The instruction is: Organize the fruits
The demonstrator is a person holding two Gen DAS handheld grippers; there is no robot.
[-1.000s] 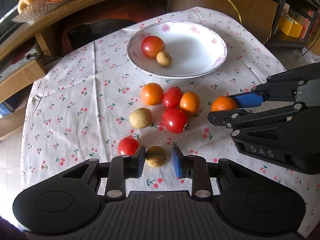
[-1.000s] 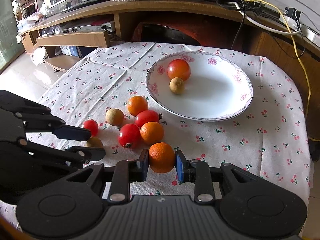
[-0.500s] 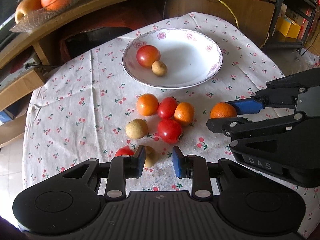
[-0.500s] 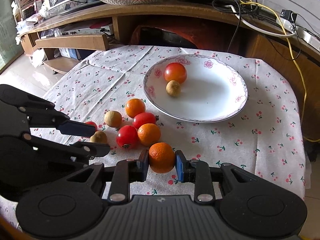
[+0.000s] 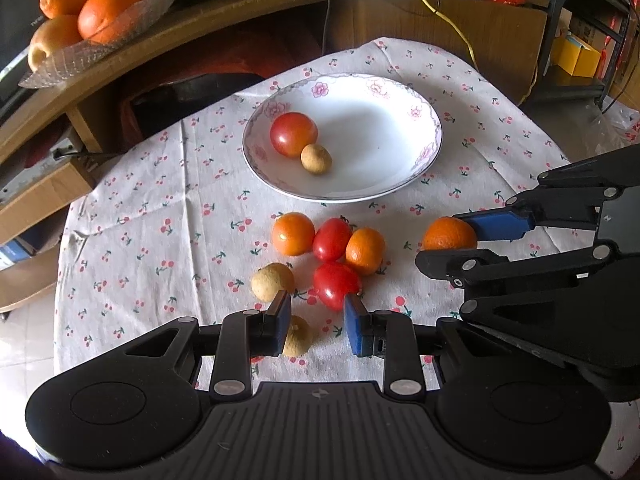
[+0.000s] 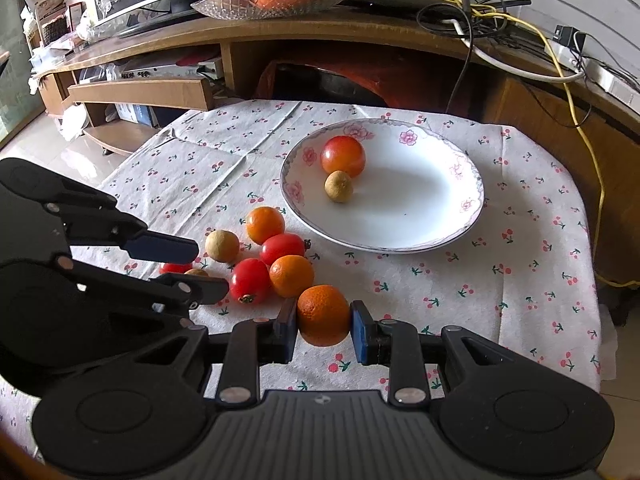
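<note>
Orange fruit [image 6: 323,314] is clamped between the blue pads of the right claw [image 6: 324,330], nearest the lens, above the cherry-print cloth [image 6: 440,292] on the counter; whether it is lifted clear cannot be told from this view. Left claw [image 5: 316,322] is seen with jaws parted and nothing gripped; a small tan fruit [image 5: 297,336] lies just beside its left pad, half hidden behind it, not enclosed.

Beyond the claws a loose cluster is found on the cloth: red tomato [image 5: 335,285], tan fruit [image 5: 273,282], second tomato [image 5: 332,239], two mandarins [image 5: 293,233] [image 5: 365,251], all touching or just apart. Another small red one [image 6: 175,268] is glimpsed under the left claw in the right wrist view.

Further back, white floral plate [image 5: 424,136] is seen holding one tomato [image 5: 293,134] and one tan fruit [image 5: 316,159], touching. Farthest, a glass dish of large oranges [image 5: 108,12] sits on the wooden shelf.

Task is judged early: two fruits plated, the rest outside.

Risks, as judged: round fruit could slip from flat pads if the grip is eased in transit; release near the plate's sloped rim could let it roll off or knock the two plated fruits. Left claw closing here could nudge the tan fruit sideways into the cluster and scatter it.
</note>
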